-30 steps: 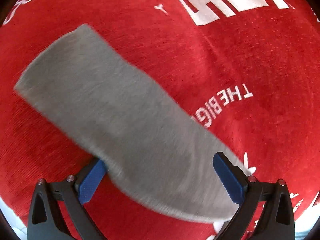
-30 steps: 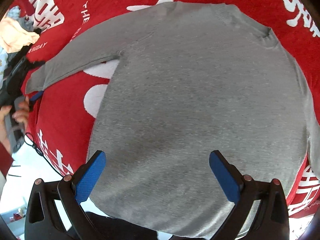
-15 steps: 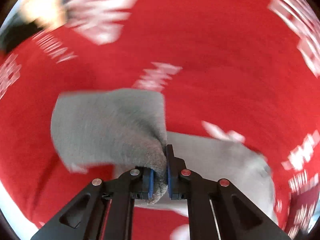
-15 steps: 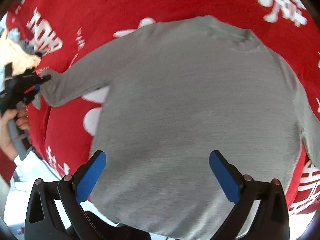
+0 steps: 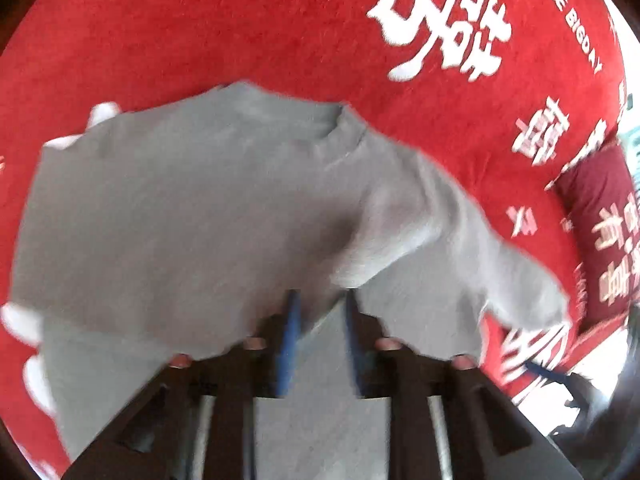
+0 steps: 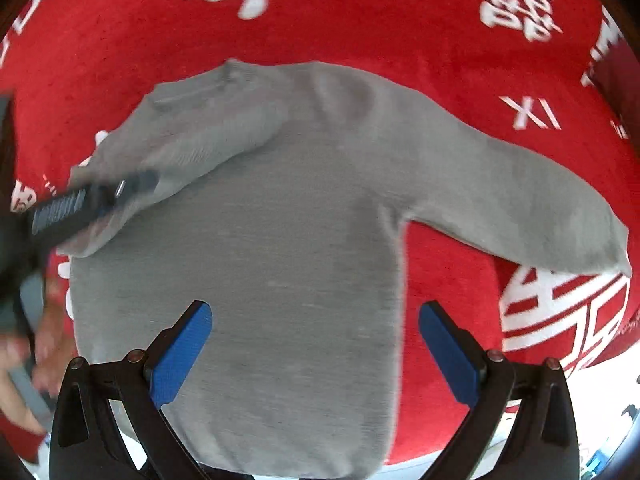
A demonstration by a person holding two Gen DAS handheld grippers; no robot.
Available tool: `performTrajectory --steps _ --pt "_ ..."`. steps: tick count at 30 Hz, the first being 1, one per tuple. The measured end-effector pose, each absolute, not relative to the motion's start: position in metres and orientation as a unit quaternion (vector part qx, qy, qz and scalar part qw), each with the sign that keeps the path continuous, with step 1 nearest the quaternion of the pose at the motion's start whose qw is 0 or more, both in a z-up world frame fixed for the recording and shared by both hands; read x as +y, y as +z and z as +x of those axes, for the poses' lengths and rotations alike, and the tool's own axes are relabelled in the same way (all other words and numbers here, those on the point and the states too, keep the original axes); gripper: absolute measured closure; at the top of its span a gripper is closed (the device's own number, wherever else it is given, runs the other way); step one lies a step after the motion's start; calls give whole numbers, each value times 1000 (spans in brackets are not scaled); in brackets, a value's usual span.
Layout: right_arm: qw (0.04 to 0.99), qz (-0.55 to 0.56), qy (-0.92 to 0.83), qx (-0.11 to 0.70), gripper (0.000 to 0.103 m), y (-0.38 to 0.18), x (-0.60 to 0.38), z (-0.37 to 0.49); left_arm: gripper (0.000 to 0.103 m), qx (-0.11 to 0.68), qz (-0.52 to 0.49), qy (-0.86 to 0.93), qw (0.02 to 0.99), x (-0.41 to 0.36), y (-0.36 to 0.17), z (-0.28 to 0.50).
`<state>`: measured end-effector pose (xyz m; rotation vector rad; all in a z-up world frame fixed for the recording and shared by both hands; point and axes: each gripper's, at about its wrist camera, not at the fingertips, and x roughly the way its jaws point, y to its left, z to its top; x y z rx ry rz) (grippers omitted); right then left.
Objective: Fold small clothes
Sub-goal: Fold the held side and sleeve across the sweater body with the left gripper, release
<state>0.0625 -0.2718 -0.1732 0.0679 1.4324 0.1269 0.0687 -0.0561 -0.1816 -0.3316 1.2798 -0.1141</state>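
Observation:
A small grey sweater (image 6: pixel 288 240) lies flat on a red cloth (image 6: pixel 360 28) with white lettering. Its left sleeve (image 6: pixel 192 152) is folded in across the chest, its right sleeve (image 6: pixel 520 200) stretches out to the right. In the left wrist view my left gripper (image 5: pixel 318 300) hovers over the sweater (image 5: pixel 180 216); its blue pads stand a small gap apart with only flat sweater body showing between them, and the view is blurred. It also shows at the left of the right wrist view (image 6: pixel 132 184). My right gripper (image 6: pixel 316 328) is open and empty above the sweater's hem.
A dark red cushion (image 5: pixel 604 232) sits at the right edge of the cloth. A hand (image 6: pixel 36 356) holds the left gripper's handle at the lower left. The cloth's front edge and pale floor show at the bottom right (image 6: pixel 600 420).
My left gripper shut on the left sleeve's cuff, carried it in over the sweater's chest, and its pads have now parted slightly. My right gripper stayed open and shifted its view to the right.

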Motion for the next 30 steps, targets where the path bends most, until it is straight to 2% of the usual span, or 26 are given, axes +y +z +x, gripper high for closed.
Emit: performTrajectory --steps 2,6,11,14,19,21,22,23,24,26,30 --pt "749 40 61 658 0 -177 -278 66 49 598 -146 -25 788 -35 -177 49" --pt "746 89 91 654 0 -186 -273 88 49 599 -116 51 791 26 -171 34" --pt "721 159 105 667 0 -218 -245 126 49 584 -108 131 793 89 -174 53" --pt "692 209 66 687 0 -236 -245 126 49 587 -109 152 787 103 -185 66" --pt "699 278 69 655 4 -234 -244 110 49 610 -121 150 769 95 -209 74" --pt "702 285 72 649 20 -236 -241 114 49 616 -119 148 765 92 -213 71" --pt "708 271 66 649 45 -240 -232 129 49 613 -119 149 767 92 -211 70" --pt "708 271 66 649 87 -240 -232 129 49 608 -122 149 770 93 -205 68" --pt "703 261 73 657 95 -243 -226 141 49 600 -125 151 776 95 -198 66" --pt "703 266 95 652 95 -238 -222 159 49 583 -128 157 787 100 -186 66" --pt "780 211 192 557 95 -177 -213 187 47 561 -116 170 802 109 -175 75"
